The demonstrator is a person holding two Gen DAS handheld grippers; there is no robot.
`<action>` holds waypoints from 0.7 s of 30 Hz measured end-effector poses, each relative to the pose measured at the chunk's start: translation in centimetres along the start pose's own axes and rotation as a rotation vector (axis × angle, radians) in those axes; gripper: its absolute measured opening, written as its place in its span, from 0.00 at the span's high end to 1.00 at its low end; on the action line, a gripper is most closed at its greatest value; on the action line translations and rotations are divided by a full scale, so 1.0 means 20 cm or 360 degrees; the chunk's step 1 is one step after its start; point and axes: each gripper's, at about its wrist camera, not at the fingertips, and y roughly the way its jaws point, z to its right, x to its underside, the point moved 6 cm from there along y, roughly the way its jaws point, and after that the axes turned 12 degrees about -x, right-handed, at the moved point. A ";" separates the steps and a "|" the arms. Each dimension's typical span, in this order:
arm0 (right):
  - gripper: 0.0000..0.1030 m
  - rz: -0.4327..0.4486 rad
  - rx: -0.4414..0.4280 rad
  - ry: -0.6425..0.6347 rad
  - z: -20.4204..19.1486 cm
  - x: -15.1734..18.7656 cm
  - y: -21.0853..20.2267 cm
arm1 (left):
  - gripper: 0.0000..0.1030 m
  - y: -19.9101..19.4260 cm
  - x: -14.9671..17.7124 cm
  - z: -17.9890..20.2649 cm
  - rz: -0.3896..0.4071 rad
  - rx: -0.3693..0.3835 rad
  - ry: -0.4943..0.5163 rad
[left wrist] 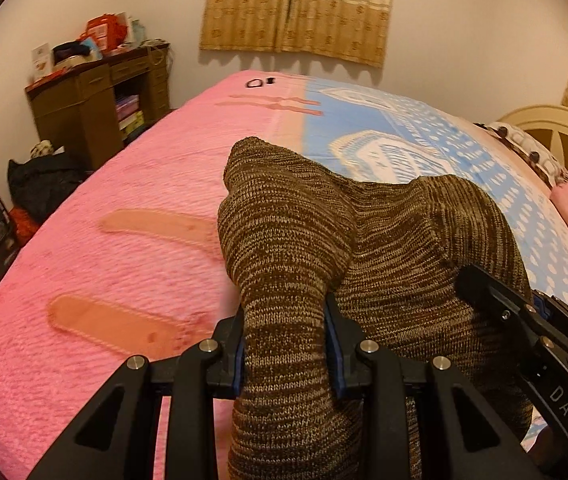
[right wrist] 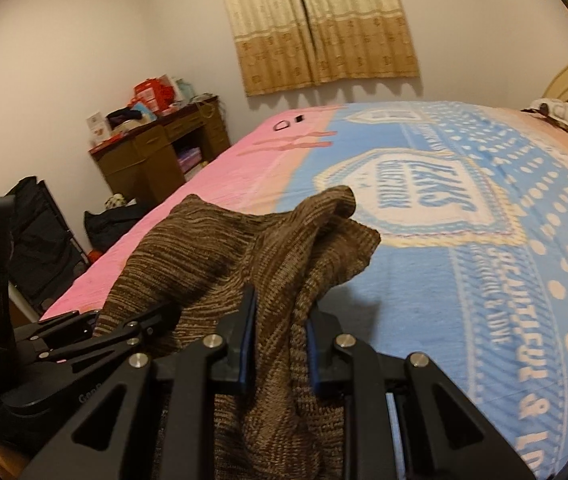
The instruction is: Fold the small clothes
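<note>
Both hand-held grippers, left [left wrist: 284, 344] and right [right wrist: 277, 344], clench a brown knit garment [left wrist: 324, 240] above the bed [left wrist: 123, 200], apparently lifting it for folding.

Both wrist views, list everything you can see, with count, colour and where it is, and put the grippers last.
Knit garment: one, mottled brown, bunched above the bed, pinched by both grippers.
Bedspread: one, pink on the left, blue with white dots and lettering on the right, covering the bed.
Small objects: two, black, at the far edge of the bed.
Curtain: one pair, beige and tan, on the far wall.
Desk: one, brown, cluttered top, far left corner.
Headboard: one, cream, far right.
Left gripper: one, black, jaws shut on the garment.
Right gripper: one, black, jaws shut on the garment.
</note>
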 end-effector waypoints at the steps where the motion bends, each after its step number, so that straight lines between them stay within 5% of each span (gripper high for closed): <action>1: 0.77 -0.0009 -0.0011 -0.0011 -0.02 0.00 0.02 | 0.68 0.00 0.00 -0.03 0.0003 -0.0022 -0.0003; 21: 0.77 -0.0064 -0.0219 -0.0232 -0.37 -0.07 0.44 | 0.68 0.18 -0.14 -0.49 0.0041 -0.0268 -0.0113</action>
